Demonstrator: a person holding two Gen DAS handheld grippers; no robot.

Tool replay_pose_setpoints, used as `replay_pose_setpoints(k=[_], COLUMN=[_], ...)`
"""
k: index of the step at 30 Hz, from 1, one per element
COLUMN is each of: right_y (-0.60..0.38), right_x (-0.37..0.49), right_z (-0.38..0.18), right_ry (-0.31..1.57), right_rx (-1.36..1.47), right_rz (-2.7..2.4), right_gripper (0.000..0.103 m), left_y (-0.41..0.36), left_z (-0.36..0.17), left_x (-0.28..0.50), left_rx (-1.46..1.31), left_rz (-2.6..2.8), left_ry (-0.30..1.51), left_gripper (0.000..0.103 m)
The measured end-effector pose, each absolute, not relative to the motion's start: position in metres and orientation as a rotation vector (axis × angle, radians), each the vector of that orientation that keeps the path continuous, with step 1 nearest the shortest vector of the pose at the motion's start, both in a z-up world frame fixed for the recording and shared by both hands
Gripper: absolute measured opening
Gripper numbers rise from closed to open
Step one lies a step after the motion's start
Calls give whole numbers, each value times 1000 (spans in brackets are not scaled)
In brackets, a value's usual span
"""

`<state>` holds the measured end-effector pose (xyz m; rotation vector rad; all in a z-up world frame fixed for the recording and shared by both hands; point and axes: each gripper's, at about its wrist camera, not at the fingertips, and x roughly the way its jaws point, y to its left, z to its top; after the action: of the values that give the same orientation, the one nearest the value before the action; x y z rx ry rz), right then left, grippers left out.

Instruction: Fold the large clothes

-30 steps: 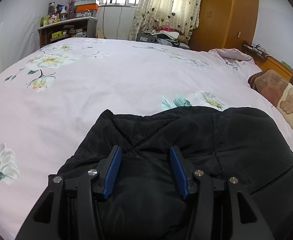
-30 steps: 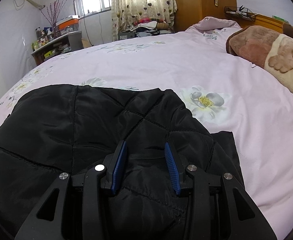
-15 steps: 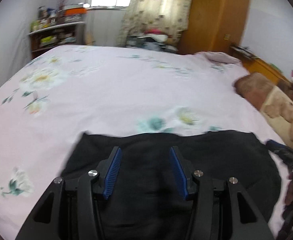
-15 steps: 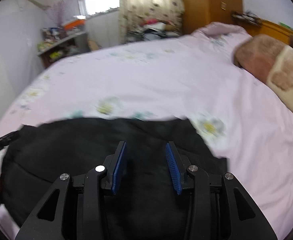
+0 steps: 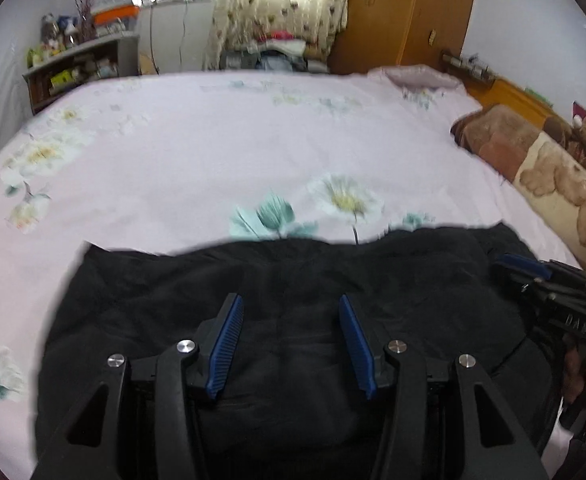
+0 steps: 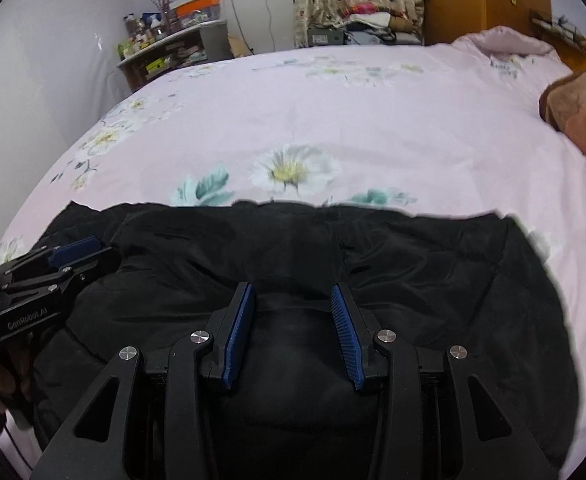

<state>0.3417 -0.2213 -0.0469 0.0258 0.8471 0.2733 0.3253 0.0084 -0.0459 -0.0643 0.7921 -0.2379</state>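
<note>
1. A black coat [image 5: 301, 280] lies folded on the near part of the bed [image 5: 213, 152], its far edge just short of a printed white flower [image 5: 347, 200].
2. The left gripper [image 5: 289, 336] is over the coat's near middle, jaws spread wide, nothing between the blue pads [image 5: 225, 344] (whether they touch the fabric is unclear).
3. The right gripper [image 6: 291, 328] is likewise wide apart over the coat [image 6: 413, 280], holding nothing.
4. Each gripper shows in the other's view: the right one [image 5: 533, 276] at the coat's right edge, the left one [image 6: 69, 256] at its left edge.
5. A brown blanket [image 5: 533, 152] lies at the far right.
</note>
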Motion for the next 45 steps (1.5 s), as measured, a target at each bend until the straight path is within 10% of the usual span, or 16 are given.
replay_pose_setpoints(k=[45], right_y=[-319], right_x=[245], right_z=[-43], right_ry=[893], right_rx=[20], right_rz=[39], right_gripper=[42], left_y=[58], left_z=[-36], left_x=[243], left_rx=[-44], left_rz=[-42], left_ry=[849], left_gripper=[53])
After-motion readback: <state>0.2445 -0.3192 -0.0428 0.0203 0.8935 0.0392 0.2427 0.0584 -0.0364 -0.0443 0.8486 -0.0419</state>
